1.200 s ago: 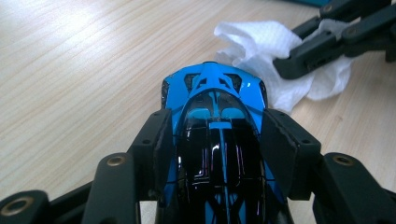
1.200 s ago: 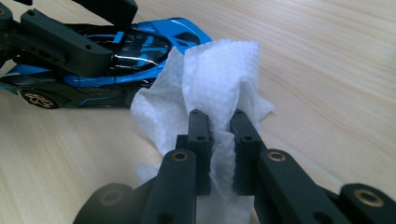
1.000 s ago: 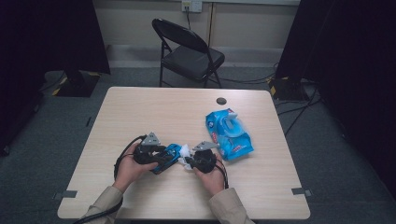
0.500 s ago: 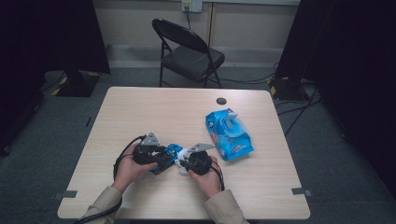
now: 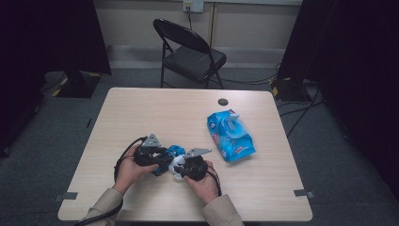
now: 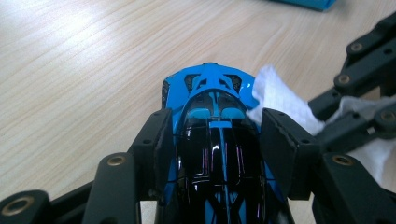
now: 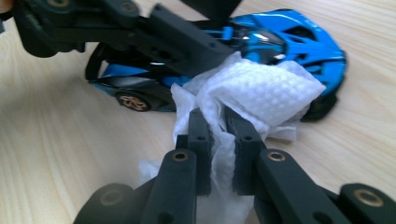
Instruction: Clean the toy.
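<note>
A blue and black toy car (image 6: 212, 121) sits on the wooden table, and my left gripper (image 6: 212, 140) is shut on its sides. From above, the toy car (image 5: 175, 151) lies between both hands near the table's front. My right gripper (image 7: 218, 126) is shut on a crumpled white wipe (image 7: 254, 88), which rests against the car's side (image 7: 285, 39). The wipe (image 6: 280, 95) shows to the right of the car in the left gripper view. My left gripper (image 5: 162, 161) and right gripper (image 5: 181, 168) almost touch in the high view.
A blue pack of wipes (image 5: 230, 134) lies on the table (image 5: 141, 113) to the right of the hands. A small dark round object (image 5: 222, 101) sits near the far edge. A folding chair (image 5: 188, 52) stands beyond the table.
My right gripper has slid slightly to the left along the car with the wipe. The left gripper and car have stayed put.
</note>
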Motion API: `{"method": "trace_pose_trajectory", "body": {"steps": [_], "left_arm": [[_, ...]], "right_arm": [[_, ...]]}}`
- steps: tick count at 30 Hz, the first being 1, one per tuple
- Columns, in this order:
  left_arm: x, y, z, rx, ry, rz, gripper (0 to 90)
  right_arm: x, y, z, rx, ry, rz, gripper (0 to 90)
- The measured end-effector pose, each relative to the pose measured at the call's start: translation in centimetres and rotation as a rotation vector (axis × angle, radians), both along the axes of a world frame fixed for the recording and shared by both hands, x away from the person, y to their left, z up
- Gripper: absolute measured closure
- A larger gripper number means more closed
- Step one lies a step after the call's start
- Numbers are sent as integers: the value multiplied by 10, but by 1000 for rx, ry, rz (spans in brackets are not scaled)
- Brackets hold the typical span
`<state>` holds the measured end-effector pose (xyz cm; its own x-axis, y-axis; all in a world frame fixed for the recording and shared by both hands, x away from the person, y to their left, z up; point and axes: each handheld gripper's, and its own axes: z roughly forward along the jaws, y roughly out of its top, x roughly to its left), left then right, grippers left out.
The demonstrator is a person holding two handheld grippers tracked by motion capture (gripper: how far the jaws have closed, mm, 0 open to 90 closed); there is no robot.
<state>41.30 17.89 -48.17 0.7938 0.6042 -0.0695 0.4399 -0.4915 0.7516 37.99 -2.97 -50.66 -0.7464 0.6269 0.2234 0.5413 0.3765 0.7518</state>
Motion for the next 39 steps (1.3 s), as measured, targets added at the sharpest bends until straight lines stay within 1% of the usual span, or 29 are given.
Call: {"method": "trace_pose_trajectory", "body": {"steps": [5, 7, 12, 14, 15, 21, 25, 28, 32, 34, 36, 39], "left_arm": [[0, 0, 0, 2, 0, 1, 452], [0, 0, 0, 1, 0, 1, 452], [0, 0, 0, 1, -1, 2, 453], [0, 1, 0, 9, -6, -1, 452], [0, 0, 0, 6, -6, 1, 453], [-1, 1, 0, 7, -5, 2, 453], [-1, 1, 0, 4, -6, 1, 453], [-1, 1, 0, 5, -6, 2, 453], [-1, 1, 0, 7, -7, -1, 453], [-1, 1, 0, -3, -4, 2, 453], [-1, 1, 0, 4, -10, -1, 453], [-1, 1, 0, 1, -7, 0, 453]], "right_arm": [[-5, 10, 0, -1, 2, 35, 821], [-6, 12, 0, -2, 0, 39, 821], [-8, 13, -1, 15, 10, 36, 821], [-9, 15, -1, 18, 11, 44, 821], [-11, 16, -1, 20, 9, 46, 821], [-19, 29, -1, 14, 0, 91, 821], [-22, 33, -1, 15, -1, 102, 822], [-24, 36, -1, 22, 8, 118, 822], [-28, 43, -1, 19, 4, 135, 821], [-28, 44, -1, 21, 6, 137, 820], [-28, 43, -1, 28, 11, 144, 820], [-28, 44, -1, 25, 9, 153, 820]]}}
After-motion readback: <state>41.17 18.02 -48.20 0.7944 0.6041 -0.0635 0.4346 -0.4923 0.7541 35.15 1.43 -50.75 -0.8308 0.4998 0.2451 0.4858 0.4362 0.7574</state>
